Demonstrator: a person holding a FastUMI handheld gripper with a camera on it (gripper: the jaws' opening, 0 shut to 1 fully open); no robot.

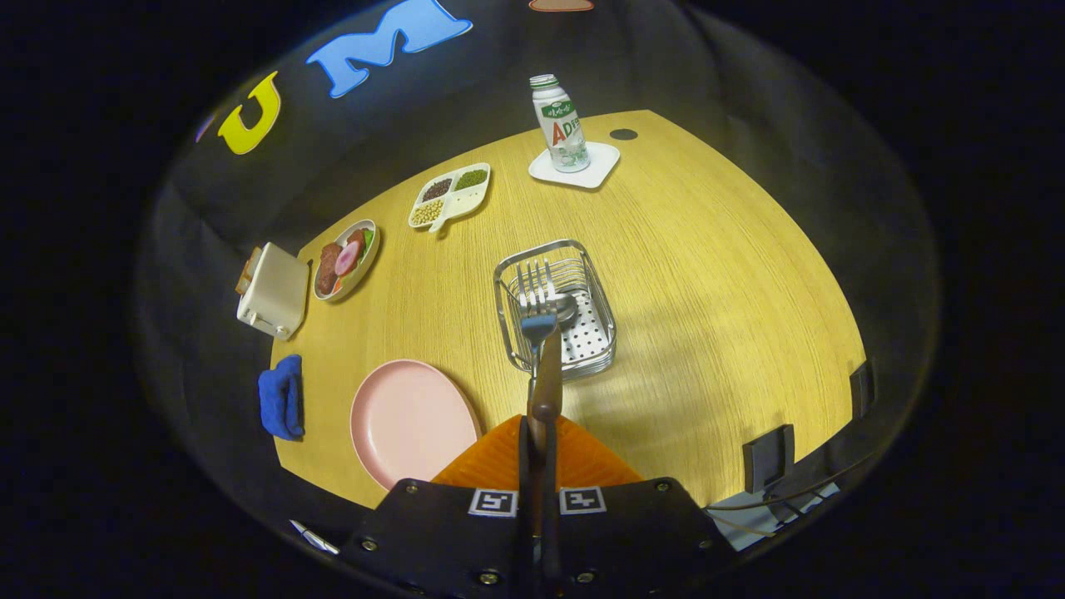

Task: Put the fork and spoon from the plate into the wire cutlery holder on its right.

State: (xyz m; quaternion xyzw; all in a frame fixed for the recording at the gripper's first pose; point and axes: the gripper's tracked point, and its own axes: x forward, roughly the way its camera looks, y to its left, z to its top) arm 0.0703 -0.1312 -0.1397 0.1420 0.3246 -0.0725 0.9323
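My gripper [537, 449] is shut on the brown handle of a fork [539, 320]. The fork points forward, its metal tines held over the near end of the wire cutlery holder [592, 283]. A spoon bowl [567, 306] shows inside the holder, just right of the tines; its handle is hidden behind the fork. The pink plate [409, 420] lies on the wooden table to the left of the fingers, with nothing on it.
Beyond the holder stands a bottle [559, 123] on a white coaster [575, 165]. A divided dish of beans [449, 196], a plate of food [345, 259], a cream toaster [272, 289] and a blue cloth [281, 398] line the table's left side.
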